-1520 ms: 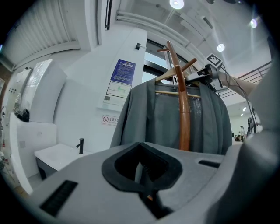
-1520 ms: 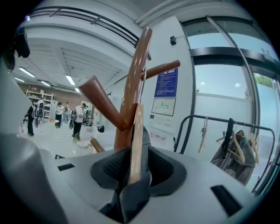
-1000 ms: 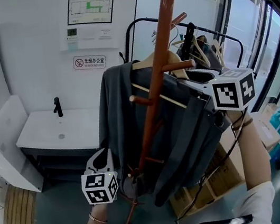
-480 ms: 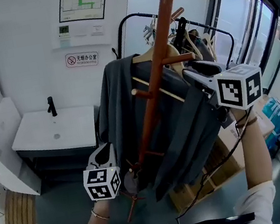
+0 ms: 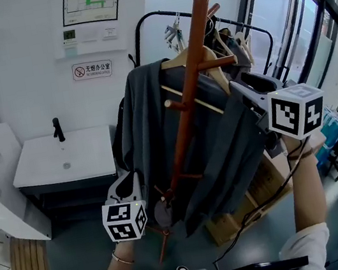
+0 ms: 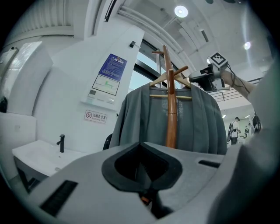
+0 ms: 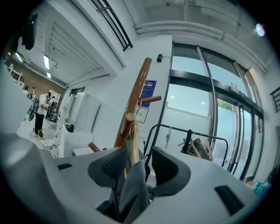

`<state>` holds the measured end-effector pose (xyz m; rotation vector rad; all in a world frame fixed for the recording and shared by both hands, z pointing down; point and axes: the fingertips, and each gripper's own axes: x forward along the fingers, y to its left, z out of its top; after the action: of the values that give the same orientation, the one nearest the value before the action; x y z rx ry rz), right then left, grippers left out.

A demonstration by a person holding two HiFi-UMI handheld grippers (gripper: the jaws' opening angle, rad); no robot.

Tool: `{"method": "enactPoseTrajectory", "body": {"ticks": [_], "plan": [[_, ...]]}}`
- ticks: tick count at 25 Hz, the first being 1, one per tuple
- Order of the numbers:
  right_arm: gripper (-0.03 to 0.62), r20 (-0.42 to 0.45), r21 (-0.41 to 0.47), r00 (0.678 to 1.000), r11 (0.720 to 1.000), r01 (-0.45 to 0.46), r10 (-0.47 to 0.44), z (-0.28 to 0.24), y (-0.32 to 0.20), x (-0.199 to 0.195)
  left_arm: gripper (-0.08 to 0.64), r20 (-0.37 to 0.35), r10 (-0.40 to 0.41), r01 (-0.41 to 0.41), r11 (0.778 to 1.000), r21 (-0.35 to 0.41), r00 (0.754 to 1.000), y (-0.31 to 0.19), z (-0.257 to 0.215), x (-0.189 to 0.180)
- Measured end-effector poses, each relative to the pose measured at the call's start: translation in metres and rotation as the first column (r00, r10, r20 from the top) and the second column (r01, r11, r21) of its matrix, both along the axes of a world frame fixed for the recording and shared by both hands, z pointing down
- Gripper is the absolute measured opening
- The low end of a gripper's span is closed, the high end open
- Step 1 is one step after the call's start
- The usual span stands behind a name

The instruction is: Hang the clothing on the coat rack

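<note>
A grey garment point(image 5: 147, 122) hangs on a wooden hanger point(image 5: 175, 62) against the orange-brown coat rack point(image 5: 193, 88), up by its pegs. My right gripper point(image 5: 244, 85) is at the hanger's right shoulder. In the right gripper view, grey cloth point(image 7: 133, 192) and the hanger's wooden arm point(image 7: 133, 140) lie between the jaws of the right gripper point(image 7: 131, 170), which is shut on them. My left gripper point(image 5: 128, 185) is low, near the garment's bottom hem and apart from it. The left gripper view shows the left gripper point(image 6: 142, 168) shut and empty, facing the garment point(image 6: 144, 118) and rack pole point(image 6: 171, 109).
A white sink counter point(image 5: 63, 159) with a black tap stands at the left wall. Behind the coat rack is a black clothes rail point(image 5: 228, 30) with spare hangers. A wooden crate point(image 5: 259, 202) sits on the floor at right, beside tall glass windows.
The head view has shifted a little, so the right gripper's cube sits slightly lower and further right. The garment and hanger stay by the rack, and the left gripper has barely moved.
</note>
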<state>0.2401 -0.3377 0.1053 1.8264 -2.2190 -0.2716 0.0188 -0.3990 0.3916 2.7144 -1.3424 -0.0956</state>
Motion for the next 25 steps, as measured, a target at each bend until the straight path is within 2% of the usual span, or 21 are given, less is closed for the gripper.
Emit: {"method": "enactPoseTrajectory", "body": {"ticks": [6, 9, 13, 18, 23, 25], "plan": [[0.195, -0.002, 0.070, 0.999, 0.996, -0.052, 0.053, 0.010, 0.019, -0.006, 0.008, 0.024, 0.055, -0.054, 0.998, -0.024, 0.998, 0.007, 0.015, 0.004], [0.193, 0.025, 0.120, 0.998, 0.991, -0.061, 0.058, 0.017, 0.034, -0.013, 0.009, 0.041, 0.073, -0.071, 0.996, -0.044, 0.996, 0.011, 0.025, 0.002], [0.193, 0.055, 0.142, 0.995, 0.985, -0.094, 0.087, 0.034, 0.045, -0.014, 0.009, 0.049, 0.083, -0.080, 0.995, -0.061, 0.995, 0.012, 0.033, -0.001], [0.184, 0.083, 0.208, 0.981, 0.960, -0.188, 0.174, 0.047, 0.065, -0.004, 0.008, 0.053, 0.102, -0.099, 0.993, -0.066, 0.993, 0.017, 0.037, 0.001], [0.166, 0.147, 0.186, 0.961, 0.948, -0.258, 0.232, 0.074, 0.076, 0.003, 0.008, 0.042, 0.127, -0.123, 0.990, -0.073, 0.991, 0.023, 0.039, 0.008], [0.139, 0.167, 0.206, 0.949, 0.932, -0.298, 0.267, 0.083, 0.081, 0.005, 0.009, 0.036, 0.137, -0.134, 0.988, -0.072, 0.990, 0.026, 0.038, 0.012]]}}
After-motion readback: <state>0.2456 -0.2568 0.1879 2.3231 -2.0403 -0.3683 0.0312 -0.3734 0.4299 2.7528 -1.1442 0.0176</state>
